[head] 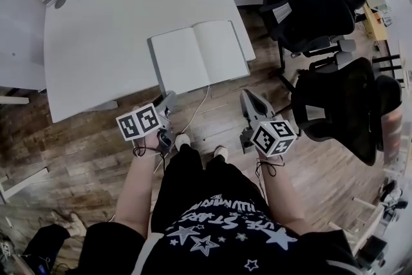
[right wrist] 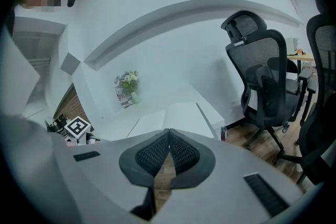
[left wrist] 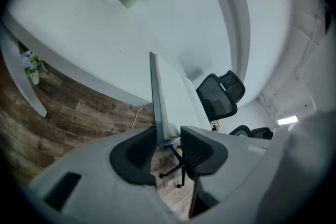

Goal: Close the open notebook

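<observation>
Head view: the open notebook (head: 199, 58) lies flat at the near edge of the white desk (head: 109, 35), centre frame. My left gripper (head: 168, 101) sits at its lower left corner. Left gripper view shows those fingers closed on the left half's edge. My right gripper (head: 250, 100) hangs to the right, fingers shut together, empty. I judge the cover is gripped; next, swing it over rightward onto the other half.
</observation>
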A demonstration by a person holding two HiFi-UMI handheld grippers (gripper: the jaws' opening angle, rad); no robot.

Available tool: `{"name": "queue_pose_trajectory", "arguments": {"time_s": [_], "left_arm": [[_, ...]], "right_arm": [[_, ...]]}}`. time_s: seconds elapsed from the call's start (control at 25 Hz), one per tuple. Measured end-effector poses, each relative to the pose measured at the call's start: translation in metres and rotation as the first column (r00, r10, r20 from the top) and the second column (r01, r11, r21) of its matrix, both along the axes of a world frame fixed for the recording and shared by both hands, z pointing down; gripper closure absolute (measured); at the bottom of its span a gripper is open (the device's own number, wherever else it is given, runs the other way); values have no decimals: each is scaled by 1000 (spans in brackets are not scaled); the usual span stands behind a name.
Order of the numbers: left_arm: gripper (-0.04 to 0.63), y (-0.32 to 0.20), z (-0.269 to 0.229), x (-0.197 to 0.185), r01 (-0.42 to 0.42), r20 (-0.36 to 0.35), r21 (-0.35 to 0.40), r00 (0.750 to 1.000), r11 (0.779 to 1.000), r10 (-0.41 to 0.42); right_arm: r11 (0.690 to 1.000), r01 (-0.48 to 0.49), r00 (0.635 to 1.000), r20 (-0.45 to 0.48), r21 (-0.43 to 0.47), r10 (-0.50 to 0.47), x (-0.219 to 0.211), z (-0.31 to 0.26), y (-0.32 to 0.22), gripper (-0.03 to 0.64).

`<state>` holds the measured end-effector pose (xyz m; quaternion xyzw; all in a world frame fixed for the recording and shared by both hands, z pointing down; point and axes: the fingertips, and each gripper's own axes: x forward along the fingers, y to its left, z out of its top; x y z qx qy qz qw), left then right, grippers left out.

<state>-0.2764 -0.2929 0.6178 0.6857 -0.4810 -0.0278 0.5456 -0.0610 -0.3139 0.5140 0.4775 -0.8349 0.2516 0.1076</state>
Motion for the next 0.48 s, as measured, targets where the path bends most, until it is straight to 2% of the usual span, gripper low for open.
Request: {"name": "queue_pose_trajectory", "arguments": {"time_s": [0.16, 0.48], "left_arm": [[494, 1, -8, -1, -1, 31, 13, 1000, 1000, 0], [525, -2, -27, 6, 26, 129, 36, 991, 999, -30]], "right_arm": [[1000, 4, 1000, 8, 6, -4, 9, -3, -2, 615], [997, 72, 995, 61, 22, -73, 18, -7, -21, 615]]}}
